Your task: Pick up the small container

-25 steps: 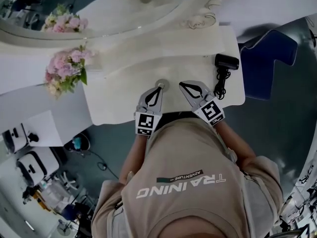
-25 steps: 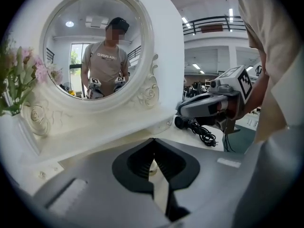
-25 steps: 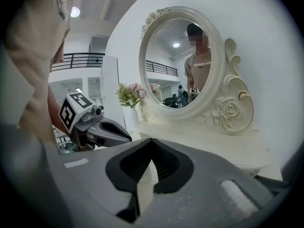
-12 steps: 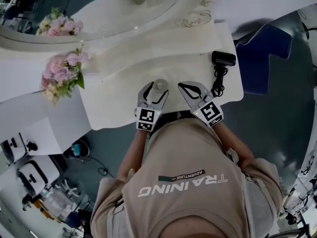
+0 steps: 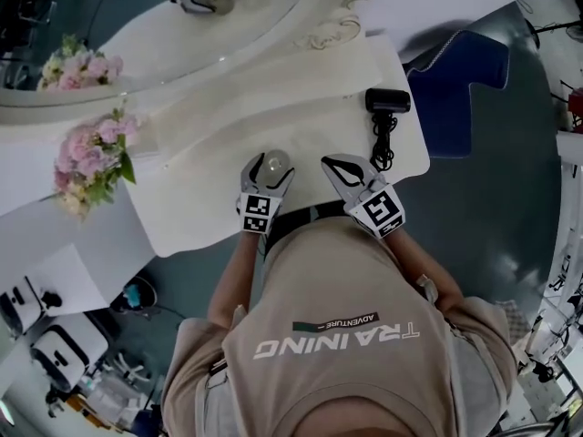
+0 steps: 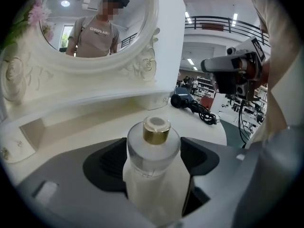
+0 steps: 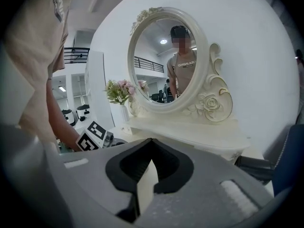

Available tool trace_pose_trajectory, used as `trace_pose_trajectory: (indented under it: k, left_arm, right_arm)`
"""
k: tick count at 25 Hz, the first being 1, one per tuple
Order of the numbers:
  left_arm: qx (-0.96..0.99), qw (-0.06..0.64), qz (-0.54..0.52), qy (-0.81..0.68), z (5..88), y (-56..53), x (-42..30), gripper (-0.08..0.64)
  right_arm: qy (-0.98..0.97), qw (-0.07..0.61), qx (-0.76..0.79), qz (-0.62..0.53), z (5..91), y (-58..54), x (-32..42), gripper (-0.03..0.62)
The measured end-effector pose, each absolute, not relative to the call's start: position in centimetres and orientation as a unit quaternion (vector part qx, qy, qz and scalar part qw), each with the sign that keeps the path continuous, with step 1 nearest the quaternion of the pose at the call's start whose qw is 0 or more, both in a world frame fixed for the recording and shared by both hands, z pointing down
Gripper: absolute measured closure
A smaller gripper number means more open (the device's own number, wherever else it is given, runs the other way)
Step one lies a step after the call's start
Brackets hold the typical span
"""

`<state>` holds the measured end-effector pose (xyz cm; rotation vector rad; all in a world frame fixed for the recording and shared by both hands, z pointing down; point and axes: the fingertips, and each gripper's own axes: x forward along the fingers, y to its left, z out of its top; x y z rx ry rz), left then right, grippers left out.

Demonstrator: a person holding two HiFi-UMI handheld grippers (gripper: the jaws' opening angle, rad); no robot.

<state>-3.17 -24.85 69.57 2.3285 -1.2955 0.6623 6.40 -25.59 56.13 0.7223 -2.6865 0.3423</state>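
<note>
Bracketing the small container (image 6: 152, 151) on the white dressing table (image 5: 209, 198), my left gripper (image 5: 269, 165) shows jaws that have just been opening and now stand wide apart, one on each side of the frosted body, with neither pad seeming to press on it. The container stands upright directly between the jaws and a little back from their tips, its gold cap (image 6: 156, 129) pointing up. Its long axis runs vertically, square across the line along which the jaws would close. That is the relation the next move turns on, as I judge it: a straight squeeze on the body below the shoulder should catch it, with no reach or sideways shift needed first. The left hand is plainly the nearer one, its gripper pitched forward and downward over the table edge. My right gripper (image 7: 151, 144) hangs just beside it, off to the container's right, tilted down more gently toward the oval mirror (image 7: 164, 61); its jaw tips are together with nothing between them.
</note>
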Motion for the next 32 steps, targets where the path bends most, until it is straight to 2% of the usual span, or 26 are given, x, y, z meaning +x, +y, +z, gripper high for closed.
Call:
trace_pose_trajectory:
  k: [9, 32]
  left_arm:
    - [0.837, 0.179, 0.273, -0.440, 72.0, -26.2, -2.0, 0.192]
    - [0.837, 0.171, 0.282, -0.436, 72.6, -26.9, -1.3, 0.195]
  right_arm:
    - [-0.935, 0.176, 0.272, 0.144, 56.9, -25.9, 7.2, 0.589]
    - [-0.929, 0.168, 0.290, 0.156, 57.3, -28.0, 7.5, 0.589]
